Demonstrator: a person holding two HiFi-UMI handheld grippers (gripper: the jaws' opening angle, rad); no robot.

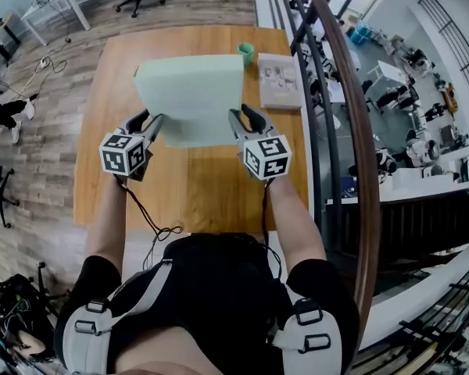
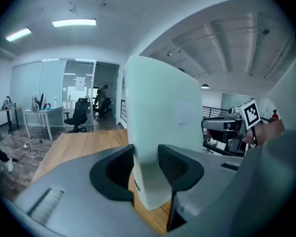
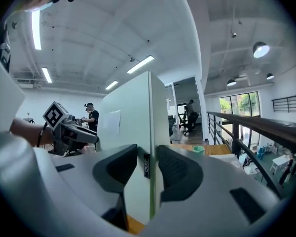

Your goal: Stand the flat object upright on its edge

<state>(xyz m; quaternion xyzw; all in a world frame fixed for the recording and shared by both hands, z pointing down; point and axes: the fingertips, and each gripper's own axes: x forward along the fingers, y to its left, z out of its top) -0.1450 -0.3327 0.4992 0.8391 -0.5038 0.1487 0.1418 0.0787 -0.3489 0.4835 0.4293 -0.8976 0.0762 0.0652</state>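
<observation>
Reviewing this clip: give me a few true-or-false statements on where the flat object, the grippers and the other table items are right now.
1. The left gripper and the right gripper both clamp the pale green flat object. True.
2. The pale green flat object lies flat on the table. False: the grippers hold it up above the table.
3. A green cup stands near the table's far edge. True.
4. In the head view, the printed item lies left of the green cup. False: it lies to the cup's right.
</observation>
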